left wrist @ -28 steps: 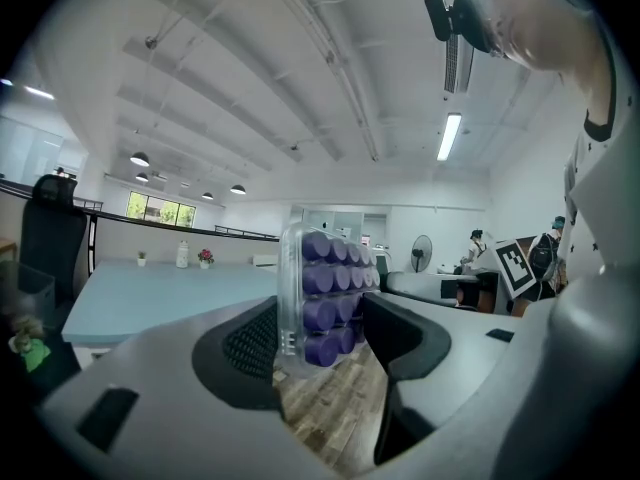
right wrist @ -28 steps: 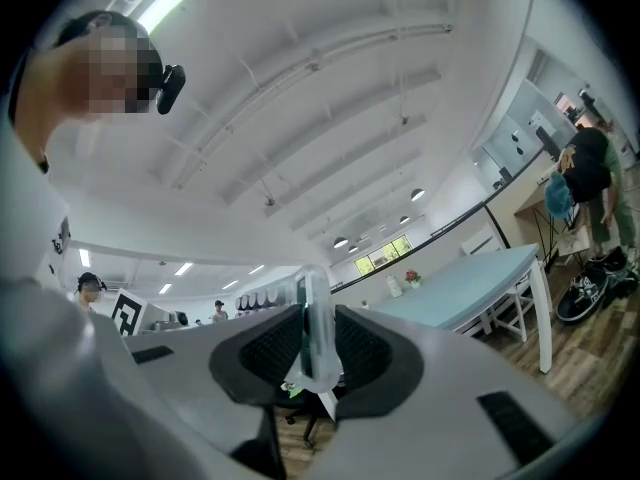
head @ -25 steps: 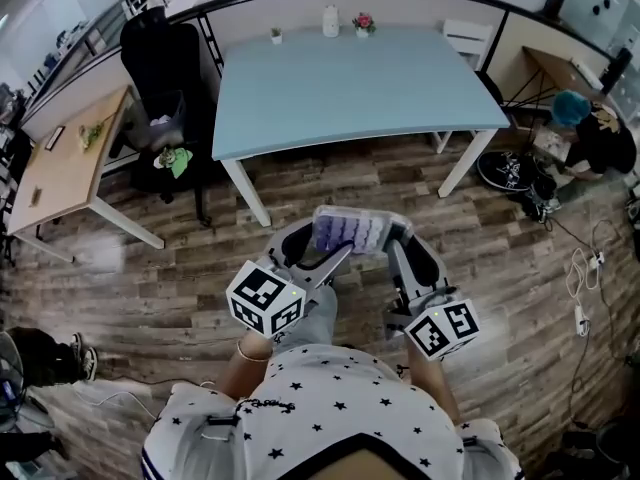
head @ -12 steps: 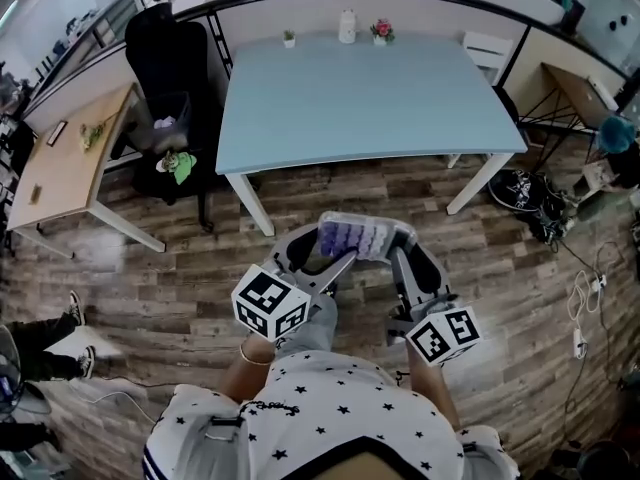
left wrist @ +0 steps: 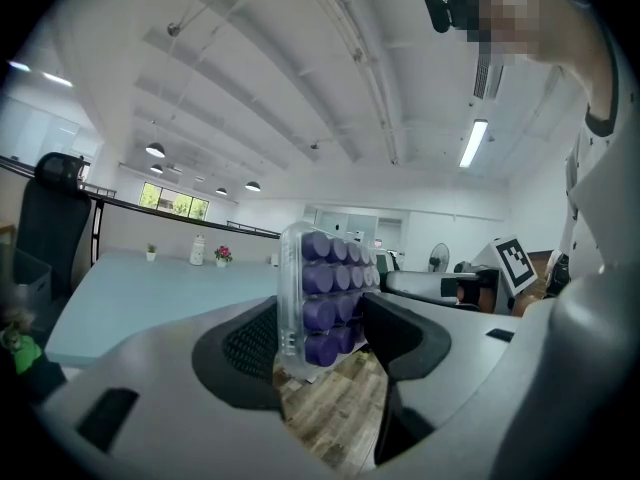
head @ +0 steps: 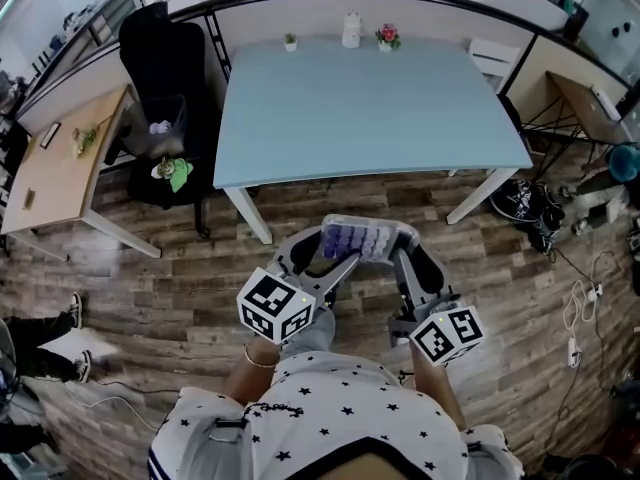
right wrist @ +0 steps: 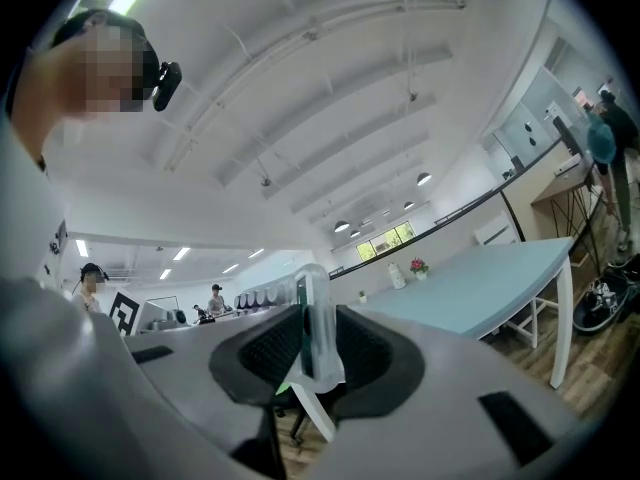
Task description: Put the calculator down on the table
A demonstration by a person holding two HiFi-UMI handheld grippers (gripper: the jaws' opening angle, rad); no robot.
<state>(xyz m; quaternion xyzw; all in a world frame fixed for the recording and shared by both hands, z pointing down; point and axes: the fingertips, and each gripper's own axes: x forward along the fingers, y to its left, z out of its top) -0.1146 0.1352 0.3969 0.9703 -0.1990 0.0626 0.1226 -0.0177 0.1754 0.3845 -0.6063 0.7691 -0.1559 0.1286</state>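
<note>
**Item: calculator** [head: 365, 238]. Clear casing w/ rows of purple keys. Held in the air at frame ctr of head view, above the wood floor [head: 180, 288], in front of the person's star-print shirt [head: 330, 418]. Well short of the table, not touching it. Carried at both ends.

**Left gripper** [head: 325, 253]. Lower ctr-left of head view, marker cube [head: 275, 306] nearest the person. In its own view the left gripper [left wrist: 320, 333] has its jaws closed on the calculator [left wrist: 325, 303]: one pad on the back, the other against the keys. Calculator stands on edge btwn them.

**Right gripper** [head: 405, 253]. Lower ctr-right, w/ its own cube [head: 447, 333]. In its own view the right gripper [right wrist: 310, 353] clamps the calculator [right wrist: 318, 333] edge-on, both pads pressing the thin casing.

**Table** [head: 370, 98]. Pale blue top, white legs, upper ctr of head view. At the far edge: small potted plant [head: 290, 41], white bottle [head: 351, 30], flower pot [head: 387, 37]. Rest of top bare.

**Surroundings.** Black chair [head: 160, 53] upper left; wooden desk [head: 60, 158] at left edge.
</note>
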